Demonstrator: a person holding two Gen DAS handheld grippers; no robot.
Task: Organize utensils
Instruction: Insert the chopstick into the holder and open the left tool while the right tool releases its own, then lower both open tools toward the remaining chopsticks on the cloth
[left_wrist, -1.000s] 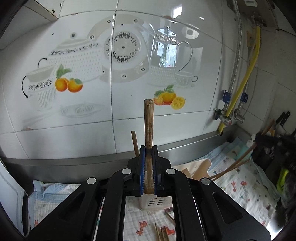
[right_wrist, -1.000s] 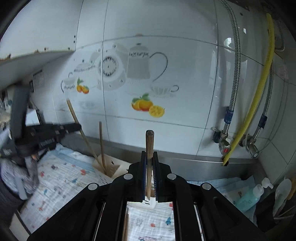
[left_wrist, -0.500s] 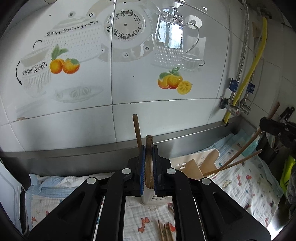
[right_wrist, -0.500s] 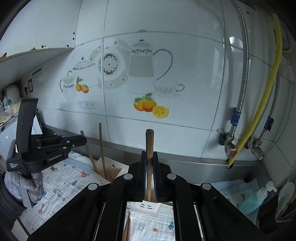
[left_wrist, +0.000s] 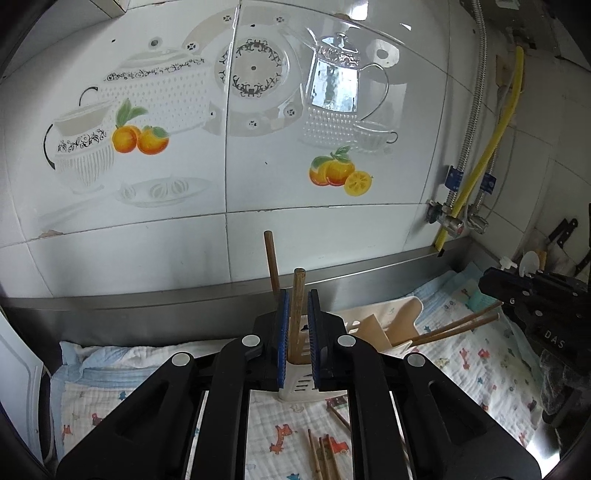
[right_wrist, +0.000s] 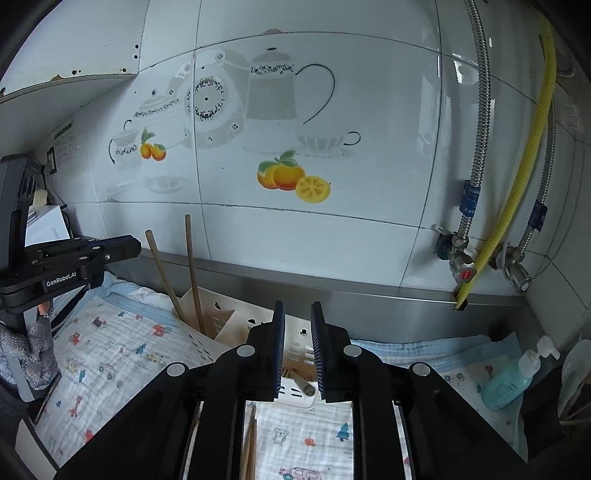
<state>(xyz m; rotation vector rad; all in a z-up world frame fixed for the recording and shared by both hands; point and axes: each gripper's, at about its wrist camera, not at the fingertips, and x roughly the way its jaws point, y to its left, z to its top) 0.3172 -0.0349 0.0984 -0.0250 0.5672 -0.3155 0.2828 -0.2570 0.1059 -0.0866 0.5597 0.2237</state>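
A white slotted utensil holder (left_wrist: 303, 384) stands on a patterned cloth; it also shows in the right wrist view (right_wrist: 221, 325). My left gripper (left_wrist: 296, 325) is open around a wooden stick (left_wrist: 297, 314) that stands in the holder beside a second stick (left_wrist: 272, 262). My right gripper (right_wrist: 297, 347) is open and empty over the holder's right compartment, where a wooden stick (right_wrist: 303, 386) lies inside. Two sticks (right_wrist: 177, 273) lean in the left compartment. Loose chopsticks (left_wrist: 325, 454) lie on the cloth below.
A tiled wall with teapot decals stands close behind. Gas pipes and a yellow hose (right_wrist: 506, 206) hang at right. A teal soap bottle (right_wrist: 509, 380) stands at right. A wooden spatula (left_wrist: 391, 325) and two sticks (left_wrist: 454, 325) lean in the holder's right side.
Both grippers have opened. The left one's stick has sunk into the holder. The right one's stick has dropped from its jaws into the holder's right compartment.
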